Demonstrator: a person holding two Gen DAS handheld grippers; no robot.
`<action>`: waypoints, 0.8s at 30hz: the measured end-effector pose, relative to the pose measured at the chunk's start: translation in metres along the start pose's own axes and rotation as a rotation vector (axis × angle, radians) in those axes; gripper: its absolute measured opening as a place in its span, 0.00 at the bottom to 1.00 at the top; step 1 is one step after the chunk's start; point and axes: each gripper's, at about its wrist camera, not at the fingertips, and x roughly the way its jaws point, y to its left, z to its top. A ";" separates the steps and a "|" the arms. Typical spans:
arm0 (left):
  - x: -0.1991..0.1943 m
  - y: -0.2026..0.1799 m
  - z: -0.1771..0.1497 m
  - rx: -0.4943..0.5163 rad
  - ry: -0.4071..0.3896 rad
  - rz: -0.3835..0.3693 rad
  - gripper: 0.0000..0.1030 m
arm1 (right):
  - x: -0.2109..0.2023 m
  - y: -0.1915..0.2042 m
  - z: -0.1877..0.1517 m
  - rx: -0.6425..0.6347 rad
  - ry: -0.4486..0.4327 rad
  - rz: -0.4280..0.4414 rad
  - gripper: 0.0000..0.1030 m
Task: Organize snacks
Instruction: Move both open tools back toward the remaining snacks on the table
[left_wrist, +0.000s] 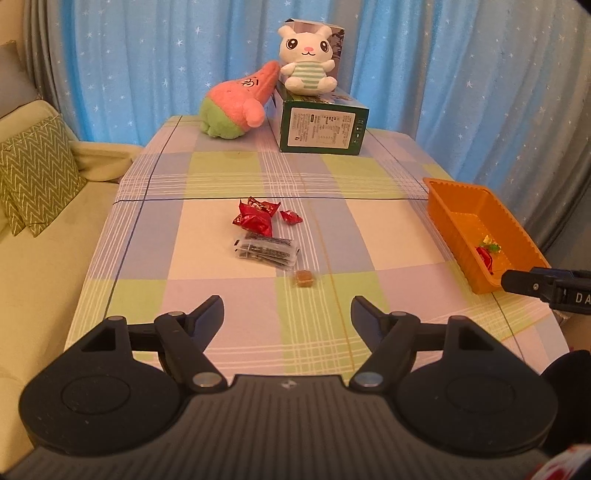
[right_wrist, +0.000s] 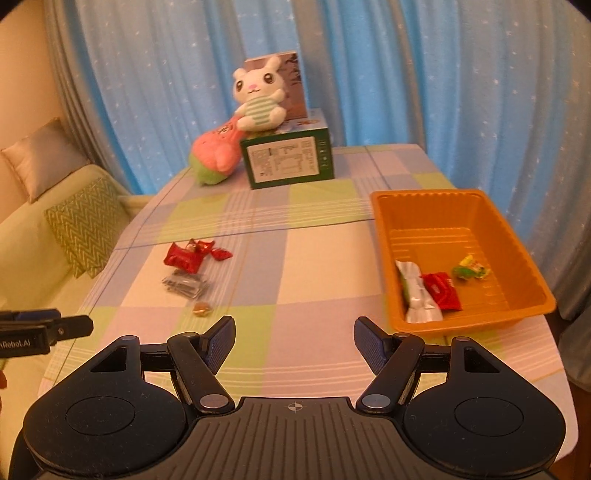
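Observation:
Loose snacks lie mid-table: red wrapped packets (left_wrist: 256, 216) (right_wrist: 186, 254), a small red candy (left_wrist: 291, 217) (right_wrist: 221, 253), a clear packet of dark snacks (left_wrist: 266, 250) (right_wrist: 184, 285) and a small brown cube (left_wrist: 303, 277) (right_wrist: 201, 308). An orange tray (left_wrist: 454, 206) (right_wrist: 413, 201) at the right holds a silver-green packet (right_wrist: 419, 295), a red packet (right_wrist: 443, 291) and a yellow-green candy (right_wrist: 471, 271). My left gripper (left_wrist: 287, 314) is open and empty, short of the cube. My right gripper (right_wrist: 294, 338) is open and empty, left of the tray's near corner.
A green box (left_wrist: 321, 127) (right_wrist: 290, 162) stands at the table's far end with a white bunny plush (left_wrist: 306, 55) (right_wrist: 258, 99) on it and a pink-green plush (left_wrist: 236, 103) (right_wrist: 214, 158) leaning beside it. A sofa with cushions (left_wrist: 37, 173) (right_wrist: 85, 225) lies left.

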 end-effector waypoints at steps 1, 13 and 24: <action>0.001 0.002 0.001 0.013 0.002 0.000 0.71 | 0.003 0.003 0.000 -0.005 0.002 0.002 0.69; 0.038 0.049 0.022 0.130 0.030 0.012 0.71 | 0.064 0.039 0.002 -0.045 0.038 0.033 0.69; 0.095 0.079 0.027 0.175 0.076 -0.015 0.71 | 0.150 0.075 -0.007 -0.101 0.090 0.058 0.68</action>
